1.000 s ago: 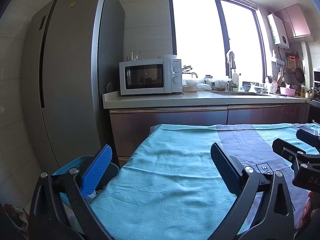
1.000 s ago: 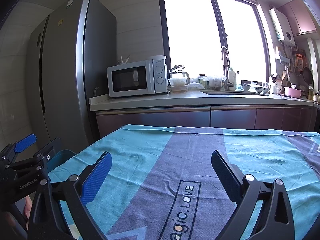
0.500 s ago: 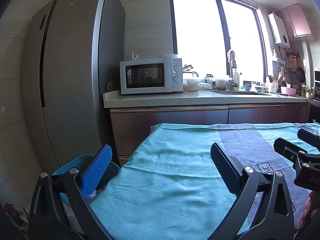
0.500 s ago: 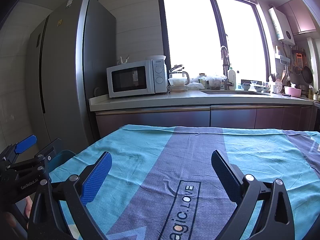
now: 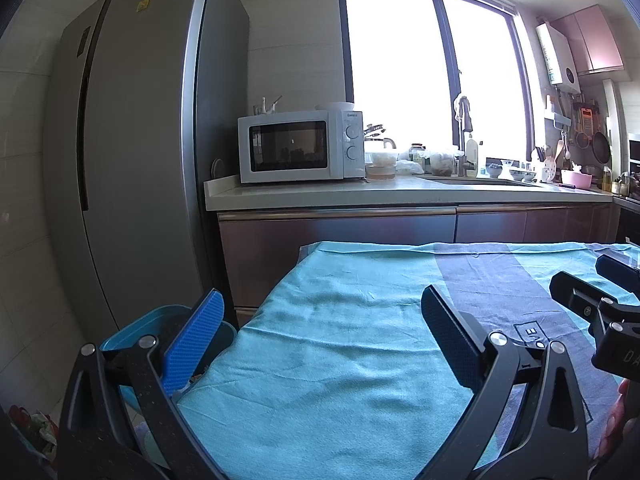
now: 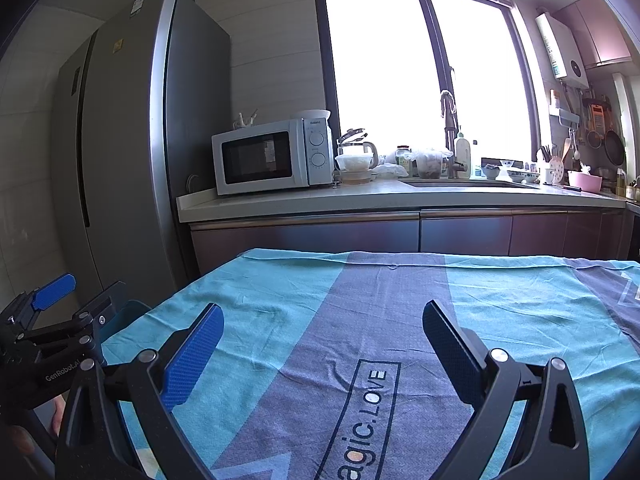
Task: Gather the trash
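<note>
A: Where's the trash?
B: None on the cloth [image 6: 360, 300]. A blue bin [image 5: 132, 332] sits left of the counter, beside the fridge [image 5: 132, 160].
A: Tools?
B: Left tool [image 5: 320, 336] and right tool [image 6: 324, 344] both spread apart (nothing between fingers).

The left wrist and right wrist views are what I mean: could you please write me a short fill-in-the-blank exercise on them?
1. Both the left claw and the right claw are ____ and hold nothing.
2. The cloth on the table is teal with a ____ band.
3. The microwave stands on the counter beside the ____.
4. The blue bin sits on the table's ____ side.

Missing words: open; grey; fridge; left
</note>
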Action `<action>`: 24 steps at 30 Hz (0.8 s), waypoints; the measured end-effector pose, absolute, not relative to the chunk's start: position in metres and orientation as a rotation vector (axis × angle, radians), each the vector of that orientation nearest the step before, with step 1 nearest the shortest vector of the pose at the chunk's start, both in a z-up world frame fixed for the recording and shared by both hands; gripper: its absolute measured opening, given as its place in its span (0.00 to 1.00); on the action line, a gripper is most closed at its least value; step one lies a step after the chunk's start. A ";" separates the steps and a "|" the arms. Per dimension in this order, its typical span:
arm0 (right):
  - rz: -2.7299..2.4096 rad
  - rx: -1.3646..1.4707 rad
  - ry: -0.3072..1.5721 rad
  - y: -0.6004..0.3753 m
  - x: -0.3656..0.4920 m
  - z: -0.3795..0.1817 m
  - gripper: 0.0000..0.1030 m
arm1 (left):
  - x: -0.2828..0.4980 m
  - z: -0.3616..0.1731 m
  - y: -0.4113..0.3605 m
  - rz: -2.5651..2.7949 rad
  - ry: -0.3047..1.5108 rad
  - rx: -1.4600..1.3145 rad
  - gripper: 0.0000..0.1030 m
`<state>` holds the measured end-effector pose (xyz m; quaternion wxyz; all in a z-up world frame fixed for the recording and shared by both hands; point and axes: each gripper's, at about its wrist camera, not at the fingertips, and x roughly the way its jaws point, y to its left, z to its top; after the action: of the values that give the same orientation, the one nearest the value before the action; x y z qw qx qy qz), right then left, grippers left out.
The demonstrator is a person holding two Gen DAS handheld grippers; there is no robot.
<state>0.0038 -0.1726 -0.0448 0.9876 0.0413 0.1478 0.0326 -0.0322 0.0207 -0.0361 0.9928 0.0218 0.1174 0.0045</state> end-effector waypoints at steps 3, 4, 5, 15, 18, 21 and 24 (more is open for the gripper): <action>0.064 0.084 0.295 -0.173 0.004 -0.045 0.93 | -0.033 -0.036 0.020 0.008 0.235 0.044 0.95; 0.064 0.085 0.294 -0.173 0.003 -0.045 0.93 | -0.033 -0.036 0.020 0.009 0.234 0.044 0.95; 0.065 0.085 0.294 -0.173 0.004 -0.044 0.93 | -0.032 -0.036 0.020 0.009 0.233 0.044 0.95; 0.063 0.086 0.292 -0.173 0.003 -0.044 0.93 | -0.032 -0.036 0.021 0.009 0.234 0.044 0.95; 0.063 0.087 0.292 -0.173 0.004 -0.044 0.93 | -0.032 -0.036 0.021 0.009 0.235 0.044 0.95; 0.063 0.087 0.292 -0.173 0.004 -0.044 0.93 | -0.032 -0.035 0.021 0.009 0.236 0.043 0.95; 0.063 0.087 0.293 -0.173 0.004 -0.044 0.93 | -0.032 -0.035 0.021 0.009 0.236 0.044 0.95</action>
<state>0.0038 -0.1727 -0.0442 0.9879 0.0432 0.1459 0.0312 -0.0320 0.0207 -0.0347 0.9928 0.0219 0.1177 0.0046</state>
